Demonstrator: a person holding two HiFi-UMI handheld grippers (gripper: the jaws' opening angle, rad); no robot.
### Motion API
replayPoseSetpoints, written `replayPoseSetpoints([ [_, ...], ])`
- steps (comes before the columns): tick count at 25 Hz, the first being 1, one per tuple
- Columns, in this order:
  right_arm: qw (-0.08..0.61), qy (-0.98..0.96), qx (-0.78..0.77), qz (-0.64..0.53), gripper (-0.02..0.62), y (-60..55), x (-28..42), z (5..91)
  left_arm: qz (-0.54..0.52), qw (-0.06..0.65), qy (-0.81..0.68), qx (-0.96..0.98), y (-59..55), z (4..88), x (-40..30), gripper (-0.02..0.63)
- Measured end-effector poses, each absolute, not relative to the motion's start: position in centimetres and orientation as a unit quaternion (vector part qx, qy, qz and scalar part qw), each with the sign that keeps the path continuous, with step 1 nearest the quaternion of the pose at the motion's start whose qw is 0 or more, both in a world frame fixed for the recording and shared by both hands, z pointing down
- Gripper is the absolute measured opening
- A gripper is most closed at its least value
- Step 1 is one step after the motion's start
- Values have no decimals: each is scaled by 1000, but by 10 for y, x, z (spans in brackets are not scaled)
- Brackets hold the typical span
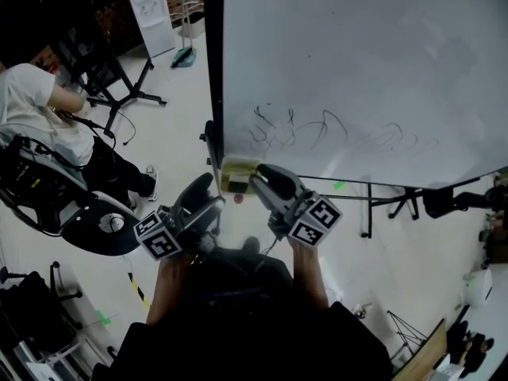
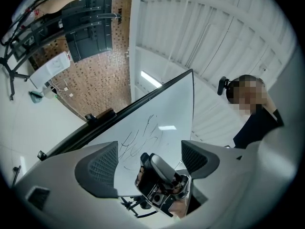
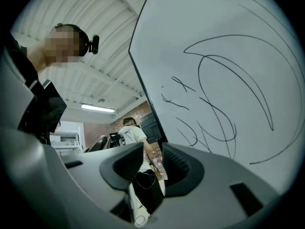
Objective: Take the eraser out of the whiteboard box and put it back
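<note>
Yellowish whiteboard box (image 1: 236,175) at the whiteboard's (image 1: 357,54) lower left corner, with both tools near it.
My right fingers (image 1: 270,182), apart and empty, sit just beside the box. My left fingers (image 2: 97,168), likewise apart and empty, hang nearer me. The eraser is not discernible, presumably inside. Risk: reaching in blind, I may clip the rim or pinch the wall.
</note>
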State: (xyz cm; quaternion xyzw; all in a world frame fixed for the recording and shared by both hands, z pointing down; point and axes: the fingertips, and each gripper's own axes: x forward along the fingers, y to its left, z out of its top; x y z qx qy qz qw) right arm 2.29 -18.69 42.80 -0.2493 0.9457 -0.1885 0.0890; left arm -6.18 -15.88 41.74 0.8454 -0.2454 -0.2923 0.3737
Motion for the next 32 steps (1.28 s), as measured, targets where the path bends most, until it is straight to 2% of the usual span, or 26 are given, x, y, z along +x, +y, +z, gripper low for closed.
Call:
replayPoseSetpoints([
  [2, 66, 944, -265, -186, 128, -193, 23, 439, -293, 379, -240, 844, -163, 420, -64, 408],
  [4, 41, 942, -276, -186, 173, -198, 23, 451, -296, 384, -235, 842, -166, 423, -67, 408],
  [9, -9, 942, -279, -188, 218, -203, 15, 479, -300, 392, -231, 838, -174, 431, -73, 407],
  [19, -153, 935, -281, -152, 222, -205, 4, 544, -306, 399, -237, 831, -181, 438, -81, 407],
  [32, -217, 929, -272, -126, 222, -208, -3, 576, -299, 400, -238, 833, -181, 437, -77, 407],
])
